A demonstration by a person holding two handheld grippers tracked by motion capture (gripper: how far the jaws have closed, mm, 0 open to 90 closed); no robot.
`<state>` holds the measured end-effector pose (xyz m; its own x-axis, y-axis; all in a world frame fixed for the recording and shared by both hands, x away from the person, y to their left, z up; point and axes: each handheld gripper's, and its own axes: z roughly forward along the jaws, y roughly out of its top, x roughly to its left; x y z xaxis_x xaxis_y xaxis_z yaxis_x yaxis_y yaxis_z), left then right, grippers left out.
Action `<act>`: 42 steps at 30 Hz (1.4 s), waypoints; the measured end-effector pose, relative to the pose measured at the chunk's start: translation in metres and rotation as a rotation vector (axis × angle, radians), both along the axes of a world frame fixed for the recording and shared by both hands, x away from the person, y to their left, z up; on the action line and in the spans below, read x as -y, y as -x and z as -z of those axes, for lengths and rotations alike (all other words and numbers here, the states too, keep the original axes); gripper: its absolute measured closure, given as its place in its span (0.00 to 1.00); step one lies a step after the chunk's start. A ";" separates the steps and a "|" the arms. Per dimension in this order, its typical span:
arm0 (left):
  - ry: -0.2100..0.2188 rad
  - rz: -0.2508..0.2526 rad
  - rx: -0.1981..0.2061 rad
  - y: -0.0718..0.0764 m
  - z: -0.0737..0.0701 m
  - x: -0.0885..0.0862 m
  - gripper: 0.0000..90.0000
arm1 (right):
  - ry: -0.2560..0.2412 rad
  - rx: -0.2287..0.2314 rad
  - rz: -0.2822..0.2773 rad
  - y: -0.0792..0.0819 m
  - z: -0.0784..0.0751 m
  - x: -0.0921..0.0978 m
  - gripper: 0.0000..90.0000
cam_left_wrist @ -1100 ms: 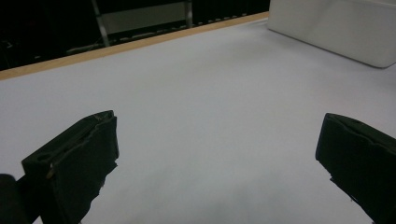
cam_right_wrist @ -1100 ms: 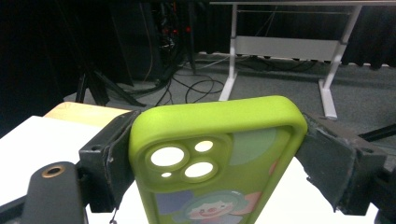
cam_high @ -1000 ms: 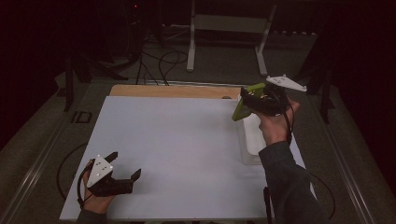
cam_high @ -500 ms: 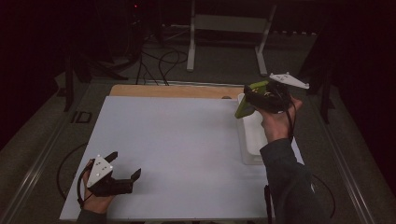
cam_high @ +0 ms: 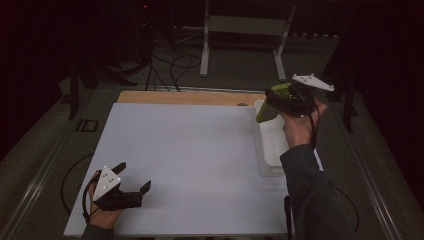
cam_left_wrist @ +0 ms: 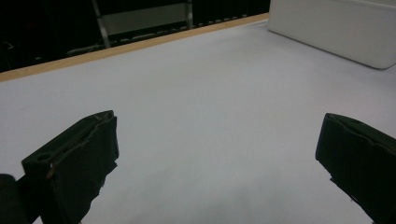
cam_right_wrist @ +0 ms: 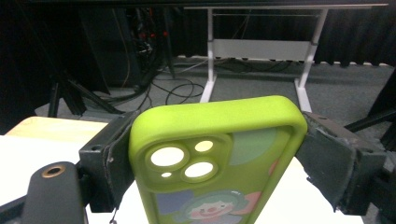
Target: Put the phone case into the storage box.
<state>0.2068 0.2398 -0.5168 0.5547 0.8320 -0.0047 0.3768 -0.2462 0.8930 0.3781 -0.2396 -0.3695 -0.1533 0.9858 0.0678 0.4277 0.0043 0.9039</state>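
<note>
A lime-green phone case (cam_right_wrist: 215,158) with camera cut-outs and a cartoon face sits clamped between the jaws of my right gripper (cam_right_wrist: 212,163). In the high view that right gripper (cam_high: 280,102) is raised above the far end of a white tray (cam_high: 270,145) at the table's right side, the green phone case (cam_high: 267,107) slanting down to the left. My left gripper (cam_high: 132,182) rests low at the near left of the white table (cam_high: 190,150), jaws wide apart. In the left gripper view the left gripper (cam_left_wrist: 219,158) has bare table between its black pads (cam_left_wrist: 79,158).
The white tray (cam_left_wrist: 336,28) lies along the table's right edge. A wooden strip (cam_high: 190,97) runs along the table's far edge. Beyond it, the dark floor holds cables (cam_high: 175,60) and a white stand frame (cam_high: 242,30).
My right gripper, with the phone case, has drifted a little to the right and away over the tray. The left gripper has stayed put.
</note>
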 end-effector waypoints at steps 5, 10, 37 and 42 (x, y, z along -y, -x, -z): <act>0.000 0.000 0.000 0.000 0.000 0.000 0.00 | 0.002 -0.005 0.012 -0.004 0.002 0.004 0.19; -0.001 0.000 0.000 0.000 0.000 0.000 0.00 | 0.013 -0.011 0.024 -0.008 0.004 0.005 0.19; -0.001 0.007 0.000 -0.002 0.001 0.001 0.00 | 0.016 -0.038 0.082 -0.032 0.014 0.013 0.19; -0.007 0.012 0.000 -0.001 0.003 0.002 0.00 | -0.005 -0.048 0.099 -0.038 0.021 0.014 0.19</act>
<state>0.2081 0.2378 -0.5195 0.5645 0.8254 0.0013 0.3735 -0.2568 0.8914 0.4164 -0.2537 -0.3902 -0.0516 0.9956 0.0779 0.4685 -0.0447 0.8823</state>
